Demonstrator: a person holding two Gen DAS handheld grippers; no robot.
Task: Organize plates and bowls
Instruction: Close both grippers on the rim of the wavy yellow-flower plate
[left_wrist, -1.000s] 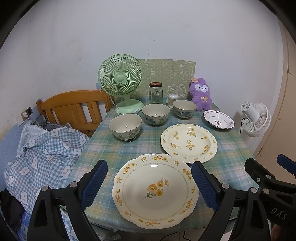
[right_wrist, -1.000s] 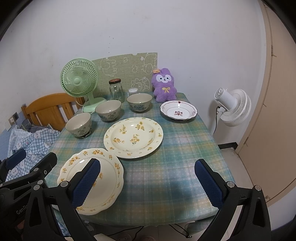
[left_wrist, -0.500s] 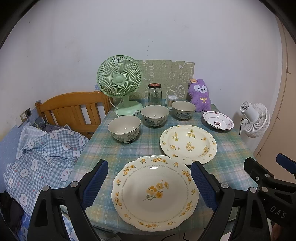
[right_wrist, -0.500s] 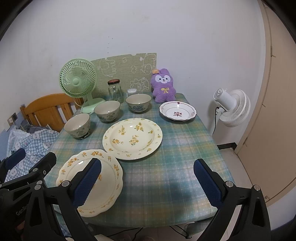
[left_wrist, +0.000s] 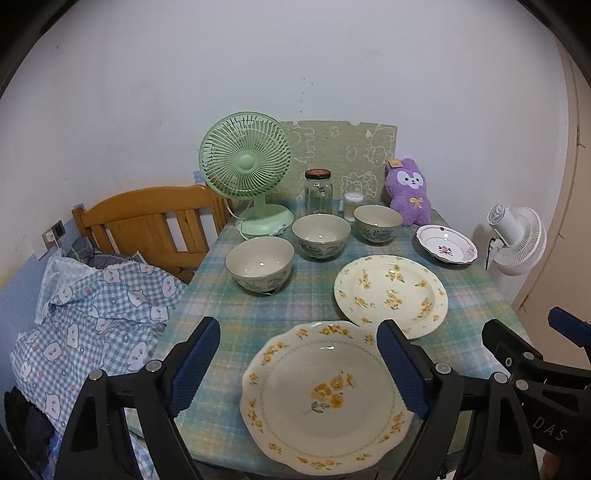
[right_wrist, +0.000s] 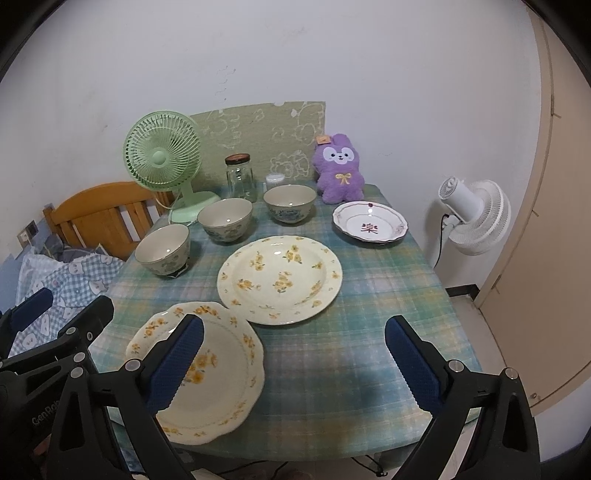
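Left wrist view first: the left gripper (left_wrist: 299, 363) hangs over the near table edge with its jaws wide but easing closed, nothing pinched yet. The scalloped plate (left_wrist: 325, 398) sits right under it, its front rim just about at the table (left_wrist: 207, 295) edge. Behind it and to the right is the round plate (left_wrist: 390, 295), the two rims just beside each other. Three bowls run in a diagonal row: near bowl (left_wrist: 259, 264), middle bowl (left_wrist: 320, 236), far bowl (left_wrist: 377, 223), with narrow gaps between them. The small plate (left_wrist: 446, 243) is off by the right edge. The green fan (left_wrist: 246, 166), jar (left_wrist: 318, 192) and purple plush (left_wrist: 408, 192) crowd the back by the wall. A wooden chair (left_wrist: 147, 225) and checked cloth (left_wrist: 96, 317) press up against the left side.

Right wrist view: the right gripper (right_wrist: 293, 365) is spread wide and holding nothing, hovering over bare tablecloth at the front right, which is the biggest free patch. Its left finger overlaps the scalloped plate in view; can't tell if it's touching. A white fan (right_wrist: 476, 214) stands on the floor past the right edge, close to the door (right_wrist: 554, 221).
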